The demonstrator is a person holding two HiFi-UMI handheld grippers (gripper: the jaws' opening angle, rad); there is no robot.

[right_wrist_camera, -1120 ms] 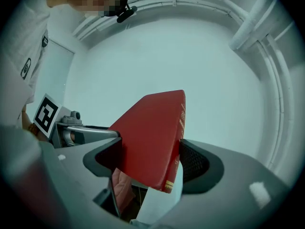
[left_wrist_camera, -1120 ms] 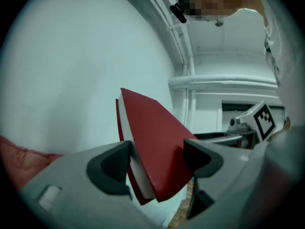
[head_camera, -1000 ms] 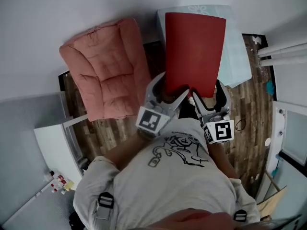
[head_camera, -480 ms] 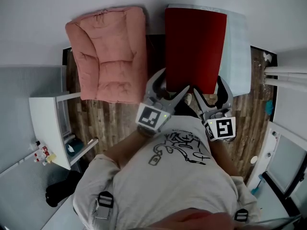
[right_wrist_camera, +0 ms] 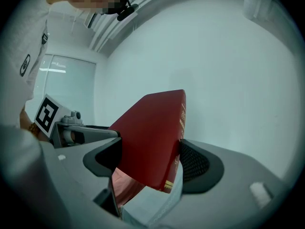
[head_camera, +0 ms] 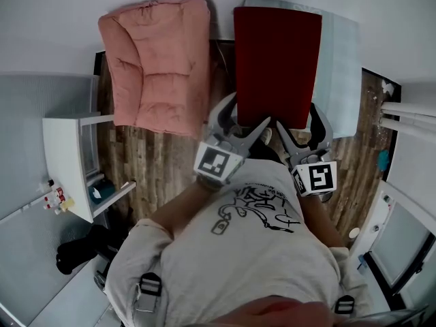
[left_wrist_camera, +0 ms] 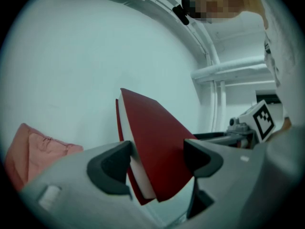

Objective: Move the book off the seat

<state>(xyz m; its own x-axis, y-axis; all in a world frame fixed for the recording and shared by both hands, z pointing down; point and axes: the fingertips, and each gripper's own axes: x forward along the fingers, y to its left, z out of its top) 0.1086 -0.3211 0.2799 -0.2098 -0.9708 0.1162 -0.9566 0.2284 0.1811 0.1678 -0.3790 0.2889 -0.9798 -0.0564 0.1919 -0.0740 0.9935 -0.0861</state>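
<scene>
A red hardback book (head_camera: 276, 67) hangs in front of me, gripped at its near edge from both sides. My left gripper (head_camera: 242, 119) is shut on the near left corner, and the left gripper view shows white page edges and the red cover of the book (left_wrist_camera: 157, 147) between its jaws, with the left gripper (left_wrist_camera: 157, 159) closed on it. My right gripper (head_camera: 300, 126) is shut on the near right corner. The spine side of the book (right_wrist_camera: 150, 132) fills the jaws of the right gripper (right_wrist_camera: 150, 162). A pale blue seat (head_camera: 338, 67) lies below and to the right of the book.
A pink padded chair (head_camera: 157, 63) stands to the left of the book on the wood plank floor (head_camera: 150, 169). A white shelf unit (head_camera: 68, 162) is at the left. Grey wall lies behind; white frames and glass stand at the right (head_camera: 409, 216).
Both grippers keep hold of the book. The room has swung under it: the pink chair and blue seat shifted right and up in view, and the white shelf unit came further in at left.
</scene>
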